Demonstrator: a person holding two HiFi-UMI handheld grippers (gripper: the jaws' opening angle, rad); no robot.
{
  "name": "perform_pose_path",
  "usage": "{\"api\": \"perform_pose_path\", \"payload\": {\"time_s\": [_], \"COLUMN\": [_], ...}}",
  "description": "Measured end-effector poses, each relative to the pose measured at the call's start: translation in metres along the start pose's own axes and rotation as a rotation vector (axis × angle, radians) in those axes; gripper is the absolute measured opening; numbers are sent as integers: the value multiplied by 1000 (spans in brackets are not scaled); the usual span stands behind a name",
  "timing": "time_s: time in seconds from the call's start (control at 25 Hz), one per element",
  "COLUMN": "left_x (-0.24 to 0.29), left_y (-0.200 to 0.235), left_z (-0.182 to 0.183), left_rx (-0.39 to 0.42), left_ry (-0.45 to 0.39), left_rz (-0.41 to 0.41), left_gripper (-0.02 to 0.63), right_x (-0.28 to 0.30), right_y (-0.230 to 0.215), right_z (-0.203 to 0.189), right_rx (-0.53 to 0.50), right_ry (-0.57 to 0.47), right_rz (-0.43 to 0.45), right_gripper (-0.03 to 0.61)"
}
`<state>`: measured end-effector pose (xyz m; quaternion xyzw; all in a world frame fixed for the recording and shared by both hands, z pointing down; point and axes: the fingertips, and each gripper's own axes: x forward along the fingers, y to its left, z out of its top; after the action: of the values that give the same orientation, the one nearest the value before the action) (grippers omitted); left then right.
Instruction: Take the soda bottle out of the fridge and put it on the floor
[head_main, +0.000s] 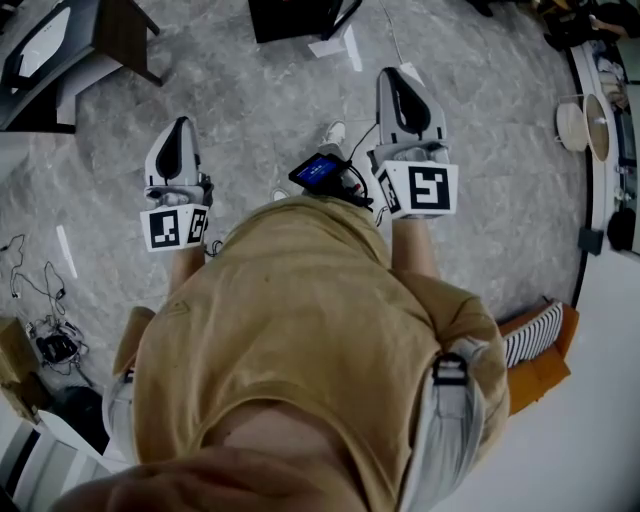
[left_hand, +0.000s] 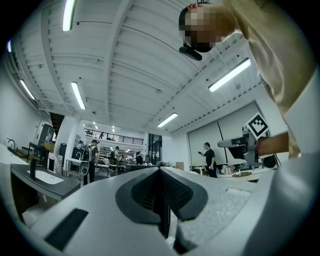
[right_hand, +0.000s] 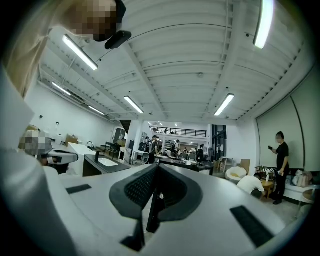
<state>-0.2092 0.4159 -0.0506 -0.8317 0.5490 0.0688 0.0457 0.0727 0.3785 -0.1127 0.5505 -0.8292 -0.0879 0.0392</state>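
Observation:
No soda bottle and no fridge show in any view. In the head view a person in a tan shirt holds both grippers out over a grey marble floor (head_main: 260, 110). My left gripper (head_main: 181, 124) is shut with nothing between its jaws. My right gripper (head_main: 393, 74) is also shut and empty. In the left gripper view the left gripper (left_hand: 160, 171) points up and outward into a large hall, its dark pads (left_hand: 175, 192) pressed together. The right gripper (right_hand: 156, 168) in its own view looks the same way, jaws closed on nothing.
A small device with a blue screen (head_main: 320, 172) hangs at the person's front. Dark furniture (head_main: 60, 50) stands far left, a dark cabinet (head_main: 295, 18) at the top. A striped cushion (head_main: 530, 335) lies right. Cables (head_main: 50, 340) lie left. A sink counter (right_hand: 102, 164) and several people stand in the hall.

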Motion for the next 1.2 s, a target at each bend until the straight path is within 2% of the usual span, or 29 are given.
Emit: {"api": "perform_pose_path", "payload": {"time_s": [0.4, 0.6, 0.92, 1.2], "left_x": [62, 127, 237, 309], "left_y": [0, 9, 5, 0], "left_z": [-21, -31, -34, -49], "left_rx": [30, 24, 29, 42], "left_ry": [43, 60, 37, 69], "left_rz": [70, 108, 178, 254], "left_gripper": [2, 2, 2, 2], "right_x": [73, 139, 224, 290], "right_y": [-46, -86, -158, -207], "right_z": [-29, -39, -48, -72], "right_rx": [43, 61, 55, 88], "right_ry": [-14, -11, 17, 25], "right_rz": [77, 119, 196, 283], "right_gripper": [3, 2, 2, 2]}}
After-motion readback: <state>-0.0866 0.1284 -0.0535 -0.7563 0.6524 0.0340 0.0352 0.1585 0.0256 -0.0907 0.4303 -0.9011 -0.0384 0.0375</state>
